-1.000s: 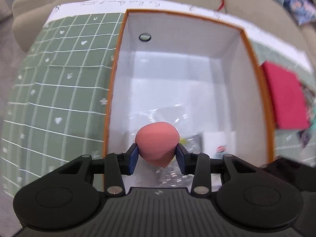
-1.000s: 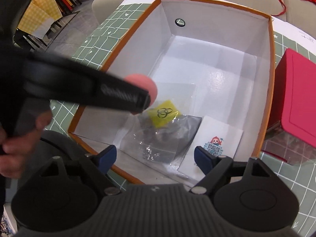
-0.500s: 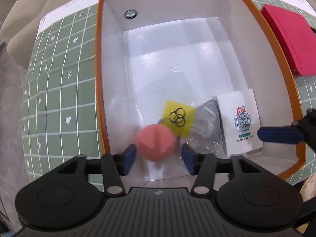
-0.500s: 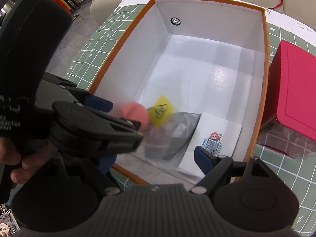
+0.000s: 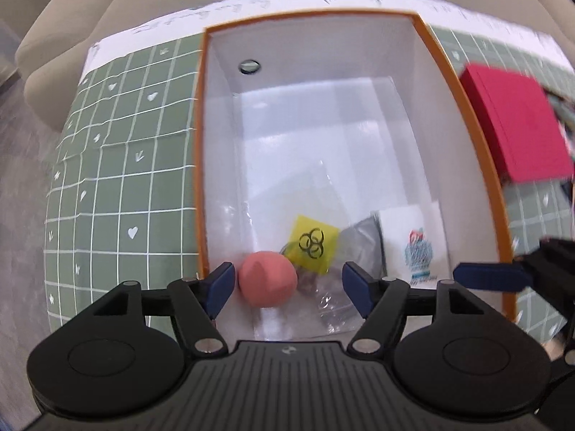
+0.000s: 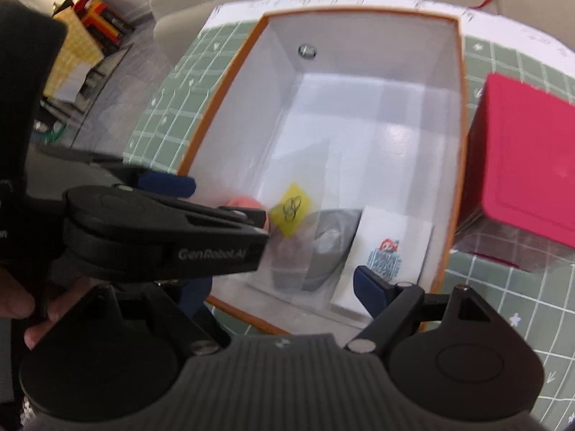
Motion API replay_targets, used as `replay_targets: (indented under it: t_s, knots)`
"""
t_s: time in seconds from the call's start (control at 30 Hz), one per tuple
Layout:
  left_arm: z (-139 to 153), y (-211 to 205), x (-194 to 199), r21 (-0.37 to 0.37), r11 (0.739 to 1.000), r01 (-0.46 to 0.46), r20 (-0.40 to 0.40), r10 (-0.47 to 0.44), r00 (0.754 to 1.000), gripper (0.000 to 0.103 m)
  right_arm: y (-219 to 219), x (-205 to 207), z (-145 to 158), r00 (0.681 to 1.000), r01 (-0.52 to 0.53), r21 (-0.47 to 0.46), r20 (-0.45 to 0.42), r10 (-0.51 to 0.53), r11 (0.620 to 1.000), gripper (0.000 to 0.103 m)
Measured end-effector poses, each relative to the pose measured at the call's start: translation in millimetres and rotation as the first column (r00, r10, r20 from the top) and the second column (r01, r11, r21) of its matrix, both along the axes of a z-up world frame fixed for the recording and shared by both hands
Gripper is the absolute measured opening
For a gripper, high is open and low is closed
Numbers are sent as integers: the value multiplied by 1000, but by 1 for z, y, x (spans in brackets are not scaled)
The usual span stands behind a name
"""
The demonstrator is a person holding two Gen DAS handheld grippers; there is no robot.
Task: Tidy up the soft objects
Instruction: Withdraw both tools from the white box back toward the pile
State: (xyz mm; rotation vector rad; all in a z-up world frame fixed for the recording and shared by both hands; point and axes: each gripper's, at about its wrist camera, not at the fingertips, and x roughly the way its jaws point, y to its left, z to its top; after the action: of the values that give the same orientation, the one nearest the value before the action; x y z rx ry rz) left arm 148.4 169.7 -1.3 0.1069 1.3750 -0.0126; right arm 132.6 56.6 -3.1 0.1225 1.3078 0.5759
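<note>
A pink foam ball point(image 5: 267, 280) lies on the floor of the white, orange-rimmed box point(image 5: 199, 179), at its near left corner. My left gripper point(image 5: 287, 282) hovers above it, jaws opening, and neither pad touches the ball. In the right wrist view the ball point(image 6: 248, 203) peeks out behind the left gripper's black body point(image 6: 161, 237). My right gripper point(image 6: 280, 287) stands open and empty over the box's near edge point(image 6: 251, 319); its left finger is hidden behind the left gripper.
Beside the ball lie a clear bag with a yellow tag point(image 5: 312, 242) and a white printed card point(image 5: 413, 244). A red box point(image 5: 521, 133) sits to the right on the green grid mat point(image 5: 125, 179). A beige sofa runs behind. A hand point(image 6: 21, 301) holds the left gripper.
The left jaws spread apart and let go of the pink ball, which dropped to the box floor. The left gripper lifted a little. The right gripper stayed open.
</note>
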Motion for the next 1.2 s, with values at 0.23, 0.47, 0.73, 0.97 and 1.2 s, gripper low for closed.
replay_targets:
  t_s: [0.23,0.47,0.73,0.97,1.2]
  knots:
    - [38,-4,6,-51,997,-63,52,66,996,80,-20,11,37,992,97,37,71,-100,995,85]
    - [84,-28,19,-148,985,-89,124,107,986,80,-63,18,66,972,171,48,154,-176,984,85]
    - [125,-97,28,-176,984,34,185,-1,983,80,-149,17,79,926,314,43,208,-315,949,85]
    - [118,-170,36,-212,971,111,147,-80,986,80,-225,17,73,877,443,-6,209,-432,896,85]
    - [100,-225,40,-269,952,149,132,-117,984,80,-277,12,48,837,531,-152,246,-489,833,86]
